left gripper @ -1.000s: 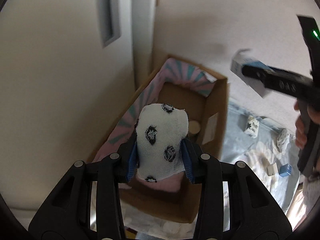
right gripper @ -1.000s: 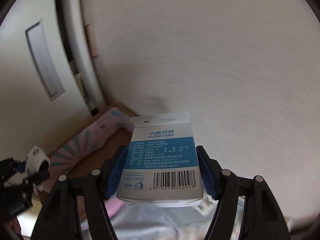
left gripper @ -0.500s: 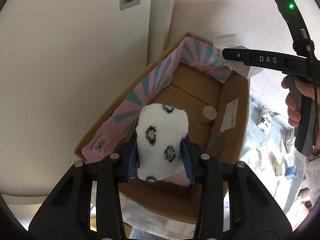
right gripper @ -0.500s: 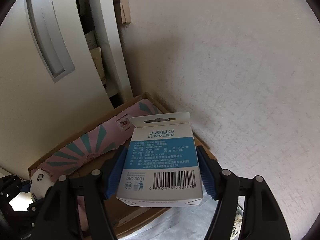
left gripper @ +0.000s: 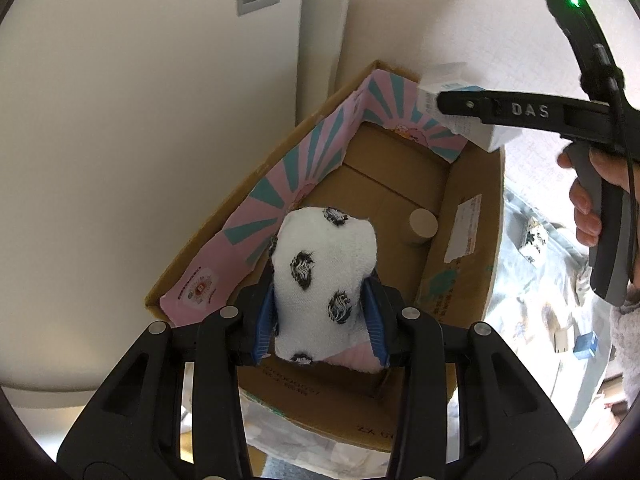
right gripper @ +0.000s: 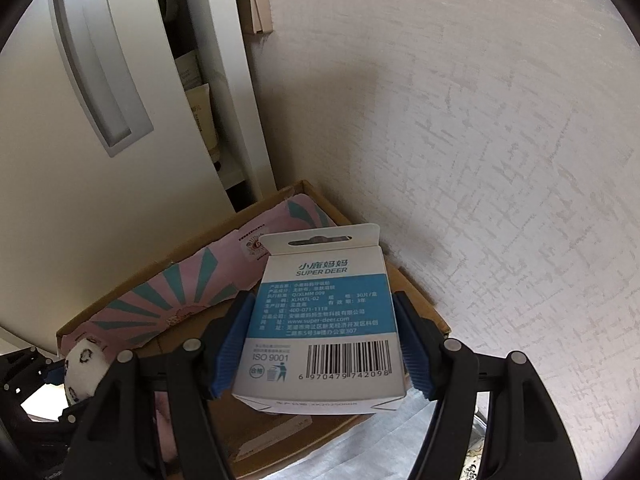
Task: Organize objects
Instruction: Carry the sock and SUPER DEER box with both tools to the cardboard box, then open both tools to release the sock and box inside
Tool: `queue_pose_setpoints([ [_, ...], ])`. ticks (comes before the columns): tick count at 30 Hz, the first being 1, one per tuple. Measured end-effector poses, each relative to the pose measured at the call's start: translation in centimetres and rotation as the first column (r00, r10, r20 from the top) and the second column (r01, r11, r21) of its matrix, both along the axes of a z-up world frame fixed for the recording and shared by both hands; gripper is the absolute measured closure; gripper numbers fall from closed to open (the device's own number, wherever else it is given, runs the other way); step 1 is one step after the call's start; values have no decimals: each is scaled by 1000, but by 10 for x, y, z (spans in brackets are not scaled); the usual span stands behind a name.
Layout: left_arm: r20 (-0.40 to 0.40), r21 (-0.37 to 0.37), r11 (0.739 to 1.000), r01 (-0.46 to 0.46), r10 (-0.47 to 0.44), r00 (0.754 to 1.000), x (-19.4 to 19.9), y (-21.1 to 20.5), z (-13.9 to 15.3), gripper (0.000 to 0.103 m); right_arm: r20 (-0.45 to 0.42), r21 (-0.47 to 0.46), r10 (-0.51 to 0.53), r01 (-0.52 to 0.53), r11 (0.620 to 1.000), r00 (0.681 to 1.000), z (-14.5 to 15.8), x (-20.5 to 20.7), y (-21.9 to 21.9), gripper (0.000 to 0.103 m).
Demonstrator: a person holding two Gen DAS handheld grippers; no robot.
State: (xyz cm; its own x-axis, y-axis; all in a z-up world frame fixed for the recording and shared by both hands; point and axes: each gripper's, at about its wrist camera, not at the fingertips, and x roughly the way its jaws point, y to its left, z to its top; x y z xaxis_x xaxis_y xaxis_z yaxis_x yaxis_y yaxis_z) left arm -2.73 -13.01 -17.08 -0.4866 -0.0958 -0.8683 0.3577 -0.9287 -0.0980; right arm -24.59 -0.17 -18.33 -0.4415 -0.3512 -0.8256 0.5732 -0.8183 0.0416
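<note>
Hovering over the open cardboard box, a spotted sock sits clamped in the left gripper, while the right gripper pinches a blue-and-white carton above the box's far corner by the wall.

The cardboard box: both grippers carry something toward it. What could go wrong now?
1. The right gripper holds the white and blue carton over the far corner of the cardboard box; released there, it may fall outside.
2. The spotted sock in the left gripper could land on the small cylinder.
</note>
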Motion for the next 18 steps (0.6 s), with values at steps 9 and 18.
queue_pose_setpoints([
  [9,-20,49,999,-18,19,1000,3,-6,7,0,17,-77,1,0,997,1000,-1,3,10,0],
  [18,-36,27,1000,7,-6,999,6,-6,26,0,13,-90,-15,16,996,1000,7,-17,-4,0],
])
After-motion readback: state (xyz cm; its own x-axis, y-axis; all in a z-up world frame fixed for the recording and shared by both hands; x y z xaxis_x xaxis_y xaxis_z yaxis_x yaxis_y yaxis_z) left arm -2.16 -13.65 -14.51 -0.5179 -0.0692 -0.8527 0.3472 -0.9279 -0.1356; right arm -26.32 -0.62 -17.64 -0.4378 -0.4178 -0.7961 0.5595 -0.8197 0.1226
